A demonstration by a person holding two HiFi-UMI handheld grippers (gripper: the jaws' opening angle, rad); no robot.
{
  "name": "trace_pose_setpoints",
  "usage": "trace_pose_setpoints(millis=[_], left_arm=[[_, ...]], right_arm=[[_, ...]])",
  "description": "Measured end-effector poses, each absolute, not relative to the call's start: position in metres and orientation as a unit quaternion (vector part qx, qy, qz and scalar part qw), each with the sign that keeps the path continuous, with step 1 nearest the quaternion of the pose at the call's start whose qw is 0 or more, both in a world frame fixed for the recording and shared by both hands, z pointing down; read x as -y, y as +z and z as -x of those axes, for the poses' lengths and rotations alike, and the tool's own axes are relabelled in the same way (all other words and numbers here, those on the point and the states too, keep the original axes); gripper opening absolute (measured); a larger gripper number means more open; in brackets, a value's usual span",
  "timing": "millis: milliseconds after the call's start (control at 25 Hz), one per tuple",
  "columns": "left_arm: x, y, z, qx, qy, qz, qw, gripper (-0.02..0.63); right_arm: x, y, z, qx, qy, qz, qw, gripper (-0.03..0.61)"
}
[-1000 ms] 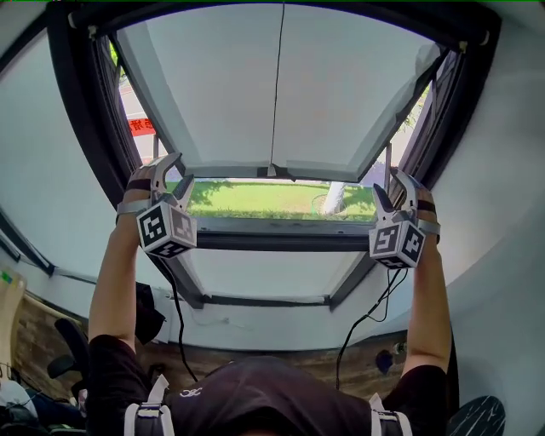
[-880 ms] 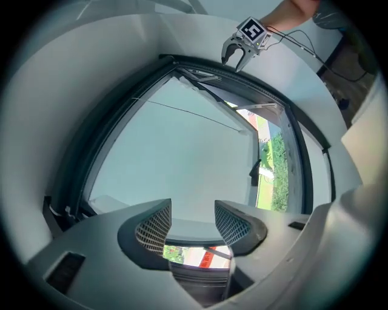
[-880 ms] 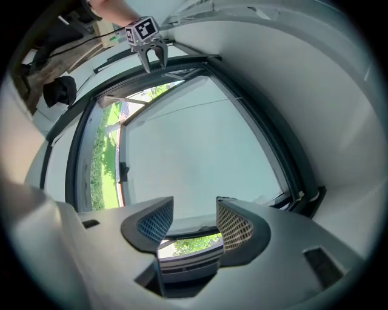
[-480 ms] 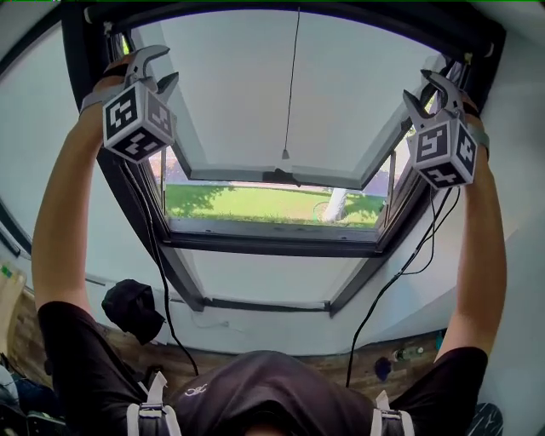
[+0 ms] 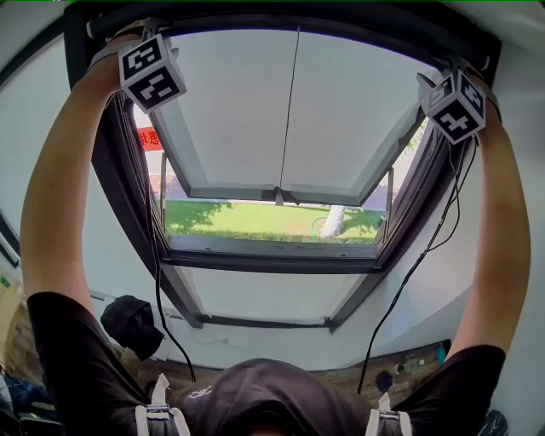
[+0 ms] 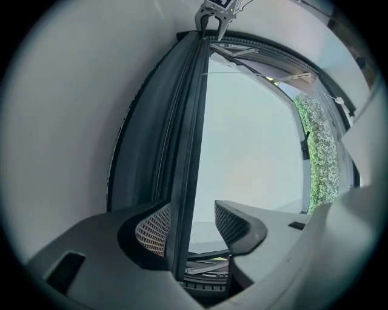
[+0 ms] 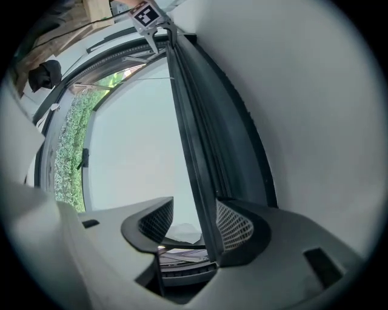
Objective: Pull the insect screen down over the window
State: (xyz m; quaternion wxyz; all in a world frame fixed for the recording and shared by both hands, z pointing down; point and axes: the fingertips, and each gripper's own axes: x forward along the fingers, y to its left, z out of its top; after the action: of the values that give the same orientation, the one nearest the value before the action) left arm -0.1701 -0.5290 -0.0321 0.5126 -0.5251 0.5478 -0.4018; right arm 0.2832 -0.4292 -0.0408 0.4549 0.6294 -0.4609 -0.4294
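Observation:
The insect screen's dark pull bar [image 6: 189,139] [image 7: 193,139] runs along the top of the window frame [image 5: 281,19]. Both arms reach up to it. My left gripper [image 5: 145,34] [image 6: 191,227] is at the bar's left end. The bar passes between its jaws and lies against the left pad [image 6: 153,229], with a gap to the other pad; these jaws have just been opening. My right gripper [image 5: 451,70] [image 7: 194,227] is at the right end. It stands open around the bar, which rests against the right pad [image 7: 233,225].
The glass sash [image 5: 281,119] below the bar is tilted outward, and a thin cord [image 5: 288,111] hangs down its middle. Grass and a tree trunk [image 5: 334,220] show outside. Cables [image 5: 157,281] trail from both grippers. A black object [image 5: 132,319] lies at the lower left.
Both grippers have risen from the sash's lower edge to the top of the frame, and the dark bar now lies between each pair of jaws.

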Motion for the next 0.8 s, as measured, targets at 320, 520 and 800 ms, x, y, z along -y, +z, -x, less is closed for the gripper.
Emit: trace_pose_setpoints(millis=[320, 520, 800], left_arm=[[0.549, -0.031, 0.178, -0.551, -0.412, 0.509, 0.518, 0.231], [0.549, -0.038, 0.175, -0.543, -0.425, 0.491, 0.533, 0.197], [0.542, -0.026, 0.176, -0.522, -0.434, 0.513, 0.526, 0.155]], right_arm=[[0.46, -0.036, -0.309, 0.44, -0.393, -0.628, 0.507, 0.235], [0.46, -0.04, -0.316, 0.43, -0.402, -0.632, 0.504, 0.178], [0.458, -0.032, -0.314, 0.419, -0.405, -0.621, 0.525, 0.159]])
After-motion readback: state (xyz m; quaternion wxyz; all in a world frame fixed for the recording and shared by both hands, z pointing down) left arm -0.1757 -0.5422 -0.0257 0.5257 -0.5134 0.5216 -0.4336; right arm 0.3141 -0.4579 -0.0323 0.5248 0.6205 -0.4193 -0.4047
